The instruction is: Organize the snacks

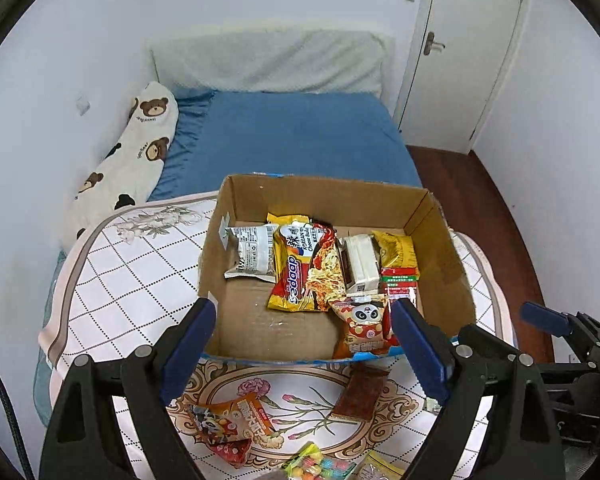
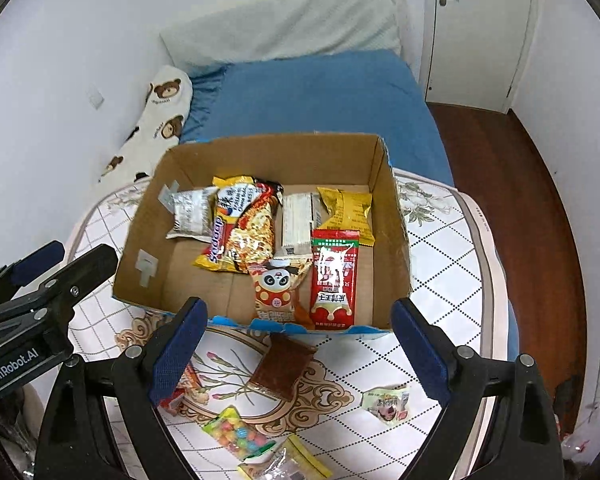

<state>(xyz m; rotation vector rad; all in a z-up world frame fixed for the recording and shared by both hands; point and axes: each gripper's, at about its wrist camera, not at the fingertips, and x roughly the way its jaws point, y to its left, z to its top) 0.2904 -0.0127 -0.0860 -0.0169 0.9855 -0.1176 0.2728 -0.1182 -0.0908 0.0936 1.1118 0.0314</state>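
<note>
Corrugated brown cardboard box (image 2: 388,216), open-topped with a torn blue lower edge, sits on a quilted mat (image 2: 452,264) printed with a diamond grid and a floral medallion. Inside we list crinkled foil and plastic packets: a silver-grey pouch (image 2: 190,214), a glossy yellow-red noodle pack (image 2: 240,228), a white rectangular block (image 2: 298,222), a yellow pillow bag (image 2: 348,210), a red flat sachet (image 2: 334,276) and a panda-printed packet (image 2: 276,288) leaning on the front wall.

On the mat before the box we note a flat brown slab in clear wrap (image 2: 282,366), a clear bag of coloured candies (image 2: 238,432), a small crumpled wrapper (image 2: 386,400), and an orange packet (image 1: 230,424), partly hidden by a finger in the right view. A yellow-edged clear bag (image 2: 288,464) is cut off at the frame's bottom; its contents we cannot make out.

Left gripper (image 1: 304,344) and right gripper (image 2: 298,346) hang above the mat, blue-padded fingers (image 2: 178,354) spread wide, nothing between them.

Beyond lie a blue bed sheet (image 2: 320,96) and a bear-print pillow (image 2: 160,124).
</note>
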